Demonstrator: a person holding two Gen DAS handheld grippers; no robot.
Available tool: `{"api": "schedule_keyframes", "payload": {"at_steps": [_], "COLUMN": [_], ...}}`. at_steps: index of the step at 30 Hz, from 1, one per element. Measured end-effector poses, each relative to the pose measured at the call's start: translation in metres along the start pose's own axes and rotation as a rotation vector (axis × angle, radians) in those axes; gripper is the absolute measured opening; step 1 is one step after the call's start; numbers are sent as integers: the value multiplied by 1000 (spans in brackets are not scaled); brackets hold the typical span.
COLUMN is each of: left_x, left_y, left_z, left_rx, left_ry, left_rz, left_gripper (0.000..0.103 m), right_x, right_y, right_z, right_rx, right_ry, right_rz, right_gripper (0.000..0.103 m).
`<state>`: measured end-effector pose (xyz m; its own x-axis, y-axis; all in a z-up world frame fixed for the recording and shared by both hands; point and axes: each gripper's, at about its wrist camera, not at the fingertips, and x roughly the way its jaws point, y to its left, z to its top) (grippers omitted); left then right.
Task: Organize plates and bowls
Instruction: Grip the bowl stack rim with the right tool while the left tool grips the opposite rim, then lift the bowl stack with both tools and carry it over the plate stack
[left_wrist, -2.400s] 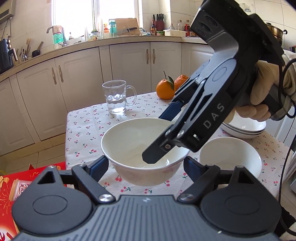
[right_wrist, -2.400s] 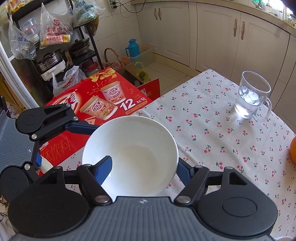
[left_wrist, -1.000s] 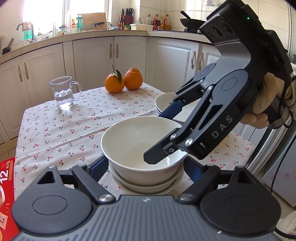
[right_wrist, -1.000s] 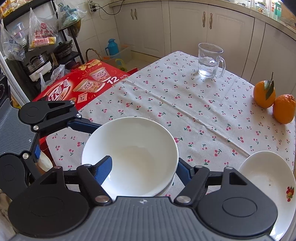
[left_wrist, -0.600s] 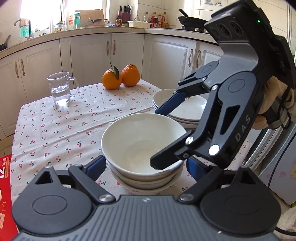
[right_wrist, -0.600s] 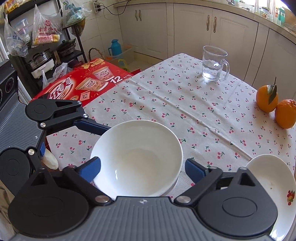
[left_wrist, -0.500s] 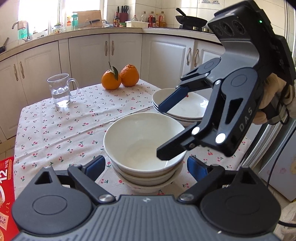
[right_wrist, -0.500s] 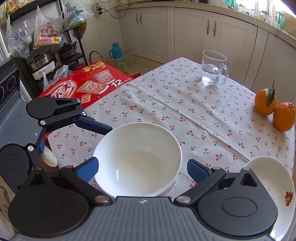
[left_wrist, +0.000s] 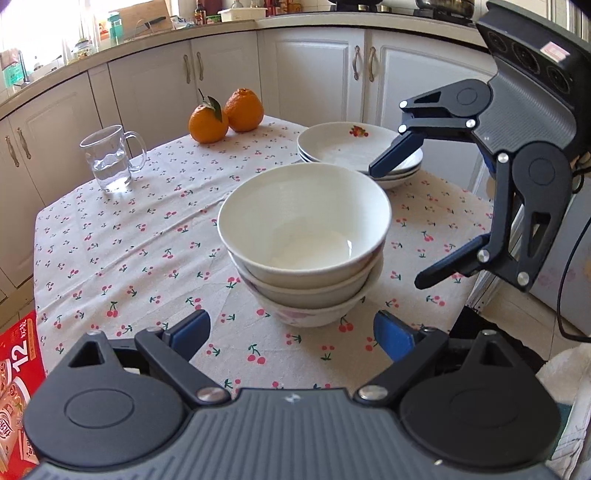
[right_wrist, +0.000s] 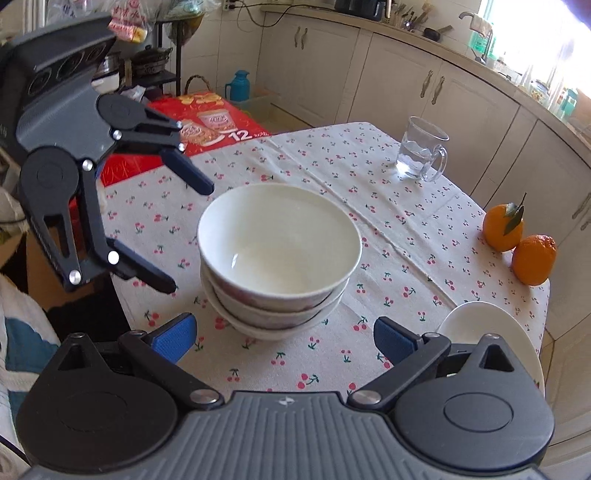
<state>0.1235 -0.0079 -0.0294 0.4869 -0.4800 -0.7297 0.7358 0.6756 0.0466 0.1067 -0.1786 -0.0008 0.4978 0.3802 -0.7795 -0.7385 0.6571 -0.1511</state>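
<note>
While three bowls sit nested one in another on the bench, their mouths face straight up and the stack stands upright, its axis vertical, with the top bowl leaning very slightly off level. They are white and glossy, round, deep-sided; the top one is plain and empty inside, and the lower ones show a faint pink pattern on their outer walls. The stack rests on the cherry-print cloth near the bench's near edge.

Just beyond it, in the left wrist view, a stack of shallow white plates lies flat, rims up, with a small red fruit mark on the top rim. In the right wrist view only one edge of the plates shows at lower right.

The left tongs are spread wide with nothing between the pads; the bowls lie just ahead of them, centred on the gap and clear of both fingers. The right tongs are likewise wide apart and empty, the bowls just ahead and apart from the pads. In the left view the right tongs hang to the right of the bowls, one finger over the plates, the other beside the bowls, not touching.

A glass mug of water and two oranges stand farther back on the bench.
</note>
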Motion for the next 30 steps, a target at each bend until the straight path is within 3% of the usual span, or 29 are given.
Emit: {"api": "schedule_keyframes", "payload": {"at_steps": [11, 20, 30], "left_x": [37, 50, 55], "left_y": [23, 32, 35], "left_z": [8, 12, 17], "left_rx": [49, 154, 203], "left_ry": [44, 77, 76], "left_rz": [-123, -244, -308], "left_gripper": [93, 89, 85], "right_x": [37, 56, 63], "right_y": [-7, -26, -31], "right_z": [-12, -4, 4], "right_rx": [1, -33, -40], "right_ry": [23, 14, 23], "right_rz": [100, 190, 253], "right_gripper": [103, 100, 93]}}
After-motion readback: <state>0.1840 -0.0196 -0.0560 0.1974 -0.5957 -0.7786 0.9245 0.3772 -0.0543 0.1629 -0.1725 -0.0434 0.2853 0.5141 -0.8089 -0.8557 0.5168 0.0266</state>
